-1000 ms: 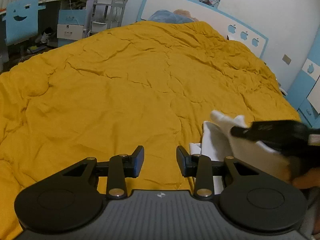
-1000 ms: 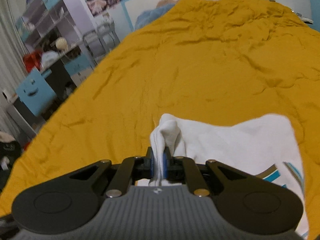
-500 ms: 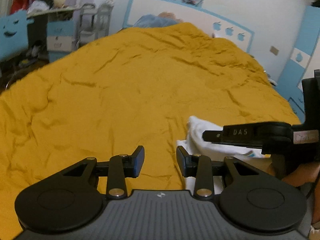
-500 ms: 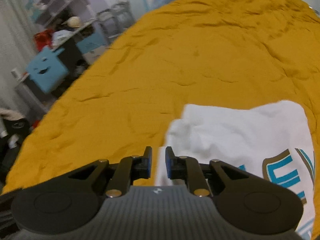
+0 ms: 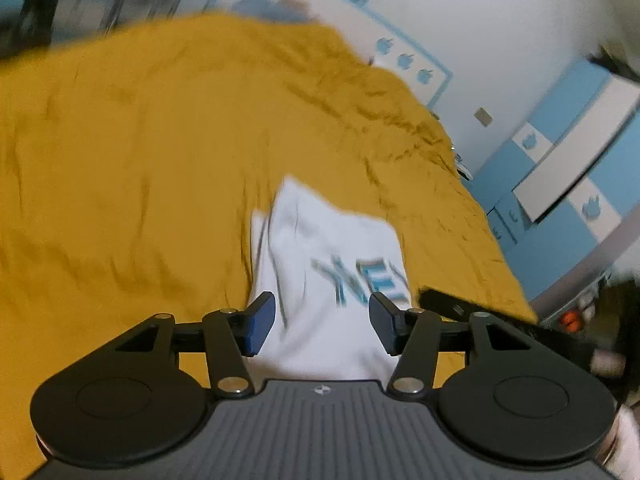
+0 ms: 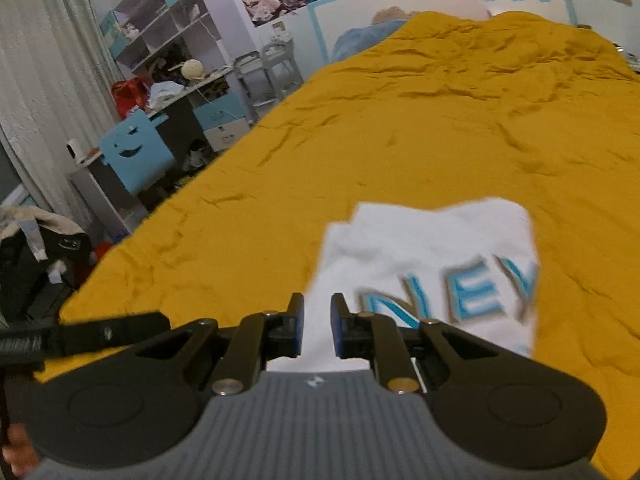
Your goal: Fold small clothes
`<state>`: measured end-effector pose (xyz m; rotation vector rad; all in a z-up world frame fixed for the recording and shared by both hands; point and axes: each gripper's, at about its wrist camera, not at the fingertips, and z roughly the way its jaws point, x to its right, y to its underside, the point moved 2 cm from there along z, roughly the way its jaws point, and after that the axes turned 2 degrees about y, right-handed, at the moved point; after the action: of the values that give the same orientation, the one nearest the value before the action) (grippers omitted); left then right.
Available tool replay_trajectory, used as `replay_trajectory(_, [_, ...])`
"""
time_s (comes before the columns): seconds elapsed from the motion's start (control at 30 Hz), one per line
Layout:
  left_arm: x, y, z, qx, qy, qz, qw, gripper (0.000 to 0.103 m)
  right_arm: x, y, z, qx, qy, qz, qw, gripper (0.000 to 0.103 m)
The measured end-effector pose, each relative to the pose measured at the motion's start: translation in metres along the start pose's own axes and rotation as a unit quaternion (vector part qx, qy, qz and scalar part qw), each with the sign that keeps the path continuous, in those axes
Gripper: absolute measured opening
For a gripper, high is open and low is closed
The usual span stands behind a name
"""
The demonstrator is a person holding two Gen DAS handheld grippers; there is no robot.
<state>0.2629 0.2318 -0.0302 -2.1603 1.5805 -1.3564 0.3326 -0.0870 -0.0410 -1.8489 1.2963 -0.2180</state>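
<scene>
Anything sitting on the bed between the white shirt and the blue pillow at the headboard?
No: in the right wrist view only bare, wrinkled yellow quilt runs from the white shirt up to the blue pillow. The left wrist view is too blurred to add more.

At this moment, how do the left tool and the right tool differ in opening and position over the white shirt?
The left tool is spread wide; the right tool is open only by a narrow gap. The left tool's view frames the blue lettering of the white shirt between its fingers; the right tool sits toward the shirt's plain edge, with the lettering off to its right. Both are open, hold nothing and point across the shirt on the yellow blanket.
</scene>
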Motion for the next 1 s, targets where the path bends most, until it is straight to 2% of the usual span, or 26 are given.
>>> replay_trajectory(0.03, [-0.008, 0.006, 0.007, -0.005, 0.009, -0.022, 0.9997, 0.065, 0.007, 0.011, -0.006, -0.002, 0.008, -0.002, 1.0, 0.012])
replay_trajectory(0.13, [-0.032, 0.022, 0.025, -0.007, 0.029, -0.081, 0.9962, 0.07, 0.032, 0.047, -0.02, -0.009, 0.037, -0.012, 0.999, 0.023])
replay_trajectory(0.2, [-0.047, 0.029, 0.039, -0.008, 0.029, -0.117, 0.9927, 0.07, 0.047, 0.072, -0.025, -0.016, 0.066, -0.028, 0.997, 0.027])
replay_trajectory(0.3, [-0.057, 0.035, 0.057, -0.012, 0.028, -0.134, 0.9905, 0.068, 0.063, 0.105, -0.031, -0.04, 0.103, -0.053, 0.992, 0.031])
replay_trajectory(0.33, [-0.058, 0.037, 0.06, -0.011, 0.032, -0.14, 0.9896, 0.065, 0.067, 0.114, -0.032, -0.046, 0.107, -0.06, 0.991, 0.032])
replay_trajectory(0.43, [-0.06, 0.038, 0.064, 0.004, 0.05, -0.154, 0.9869, 0.041, 0.069, 0.129, -0.029, -0.051, 0.115, -0.085, 0.988, 0.037])
replay_trajectory(0.47, [-0.059, 0.036, 0.064, 0.008, 0.052, -0.15, 0.9874, 0.023, 0.068, 0.132, -0.026, -0.052, 0.119, -0.095, 0.987, 0.037])
replay_trajectory(0.5, [-0.056, 0.034, 0.062, 0.015, 0.05, -0.143, 0.9883, 0.016, 0.067, 0.133, -0.023, -0.052, 0.126, -0.102, 0.985, 0.037])
replay_trajectory(0.6, [-0.041, 0.025, 0.051, 0.038, 0.059, -0.112, 0.9912, 0.013, 0.067, 0.134, -0.015, -0.043, 0.152, -0.107, 0.982, 0.037])
replay_trajectory(0.63, [-0.033, 0.024, 0.047, 0.046, 0.058, -0.098, 0.9924, 0.013, 0.068, 0.132, -0.01, -0.043, 0.159, -0.104, 0.981, 0.035])
replay_trajectory(0.67, [-0.028, 0.022, 0.044, 0.051, 0.054, -0.086, 0.9935, 0.013, 0.071, 0.132, -0.007, -0.045, 0.167, -0.098, 0.98, 0.028])
replay_trajectory(0.7, [-0.024, 0.021, 0.043, 0.052, 0.048, -0.075, 0.9946, 0.012, 0.076, 0.132, -0.005, -0.048, 0.172, -0.088, 0.98, 0.012])
replay_trajectory(0.77, [-0.021, 0.02, 0.043, 0.048, 0.025, -0.053, 0.9971, 0.012, 0.083, 0.129, -0.007, -0.044, 0.16, -0.058, 0.984, 0.007])
replay_trajectory(0.87, [-0.029, 0.027, 0.051, 0.022, -0.02, -0.044, 0.9986, 0.012, 0.078, 0.125, -0.022, -0.026, 0.155, -0.062, 0.986, 0.0])
replay_trajectory(1.0, [-0.047, 0.045, 0.072, -0.015, -0.064, -0.047, 0.9967, 0.012, 0.082, 0.13, -0.02, -0.047, 0.158, -0.066, 0.984, 0.0])
